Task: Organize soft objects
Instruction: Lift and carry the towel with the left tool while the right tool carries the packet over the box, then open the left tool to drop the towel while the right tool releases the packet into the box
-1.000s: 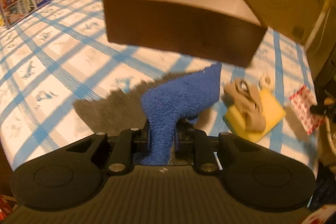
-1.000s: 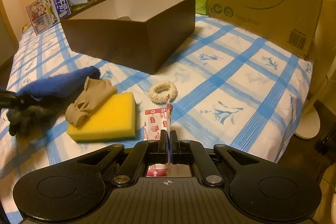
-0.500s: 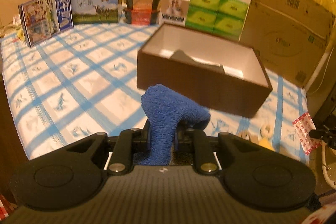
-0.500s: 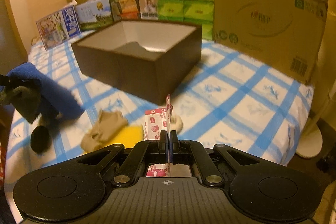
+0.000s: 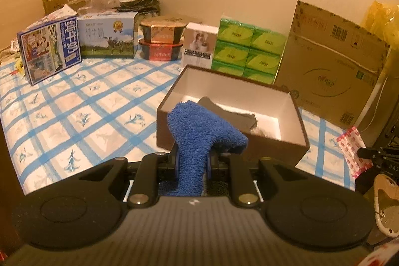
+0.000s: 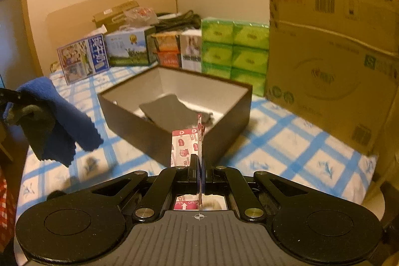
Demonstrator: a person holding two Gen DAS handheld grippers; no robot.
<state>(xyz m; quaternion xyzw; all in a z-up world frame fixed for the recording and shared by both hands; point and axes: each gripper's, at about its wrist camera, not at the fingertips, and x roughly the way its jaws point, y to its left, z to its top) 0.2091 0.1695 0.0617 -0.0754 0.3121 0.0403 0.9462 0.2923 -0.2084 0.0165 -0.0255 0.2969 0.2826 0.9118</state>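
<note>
My left gripper [image 5: 193, 158] is shut on a blue fluffy cloth [image 5: 199, 138], held in the air just in front of the near wall of the dark brown open box [image 5: 279, 148]. A grey cloth [image 5: 232, 114] lies inside the box. My right gripper [image 6: 199, 166] is shut on a red-and-white patterned packet [image 6: 185, 146], also raised before the box [image 6: 154, 138]. In the right wrist view the blue cloth [image 6: 62, 111] hangs at the left from the left gripper. In the left wrist view the packet [image 5: 351, 151] shows at the right edge.
The bed has a blue-checked sheet [image 5: 74, 116]. Along the back wall stand milk cartons [image 5: 49, 49], green tissue packs [image 5: 247, 49] and a large cardboard box [image 5: 331, 66]. The sponge and other items lie below, out of view.
Both grippers have risen from the sheet with their loads and come higher before the box; the yellow sponge, beige cloth and scrunchie have dropped out of view.
</note>
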